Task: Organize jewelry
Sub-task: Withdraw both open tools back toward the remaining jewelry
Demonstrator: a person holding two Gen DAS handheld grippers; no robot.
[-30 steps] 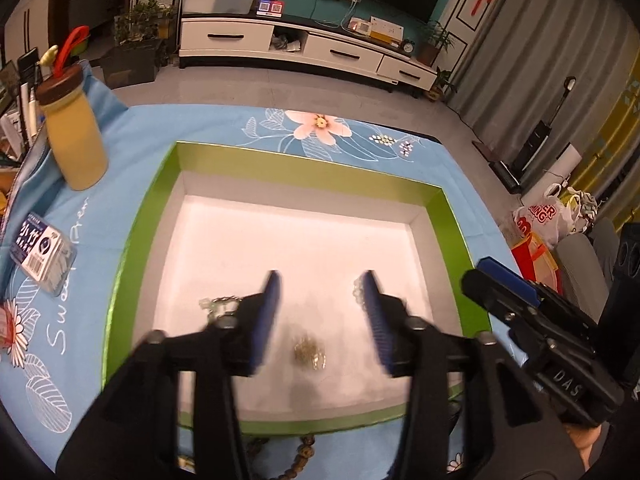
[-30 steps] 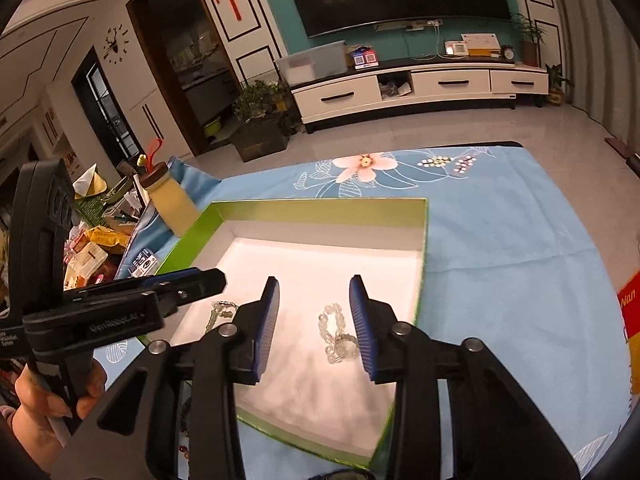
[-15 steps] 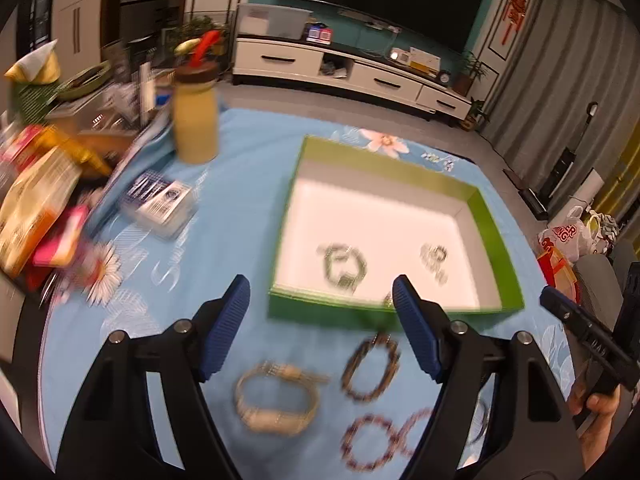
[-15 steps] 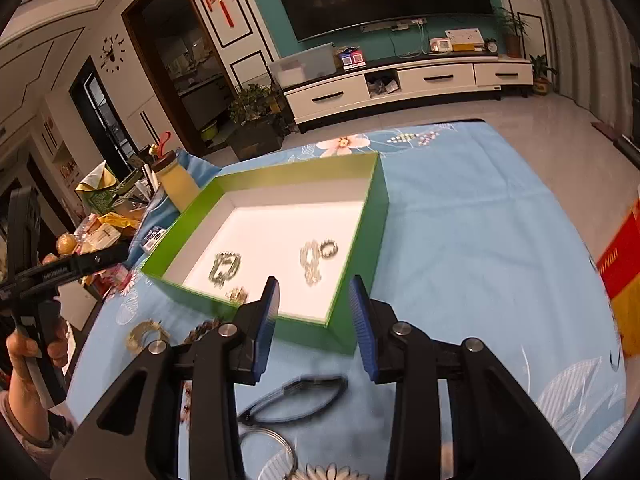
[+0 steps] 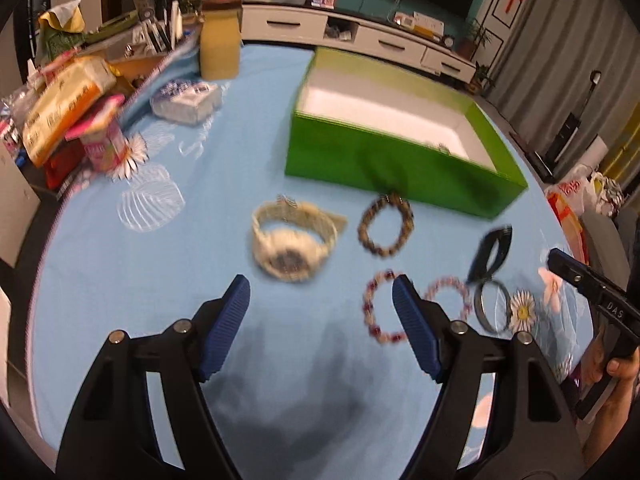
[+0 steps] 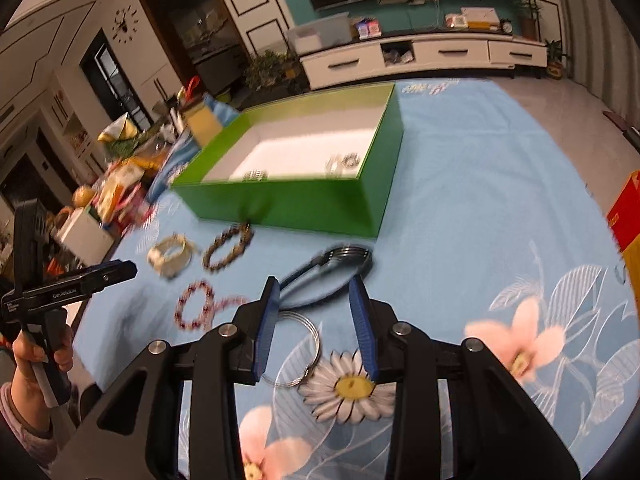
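— Green, is that the box? Where does it sit?

— Yes, a green box (image 5: 400,160) with a white inside stands at the far side of a blue flowered tablecloth (image 5: 140,300). A few small pieces of jewelry (image 6: 340,164) lie inside it, too blurred to name.

— And the loose jewelry?

— It lies on the cloth in front of the box's near wall. A pale wristwatch (image 5: 294,242) is on the left, with a brown beaded bracelet (image 5: 385,225) just beside it to the right. Nearer are two pink-and-red beaded bracelets (image 5: 380,308), a thin metal bangle (image 5: 493,308) and a dark bangle (image 5: 491,254) on the right.

— What are the claws doing?

— The left gripper (image 5: 321,290) hovers over the cloth near the watch, its blue pads wide apart and empty. The right gripper (image 6: 314,294) has its pads partly apart, clamped on nothing; the dark bangle shows between them, lying on the cloth beyond.
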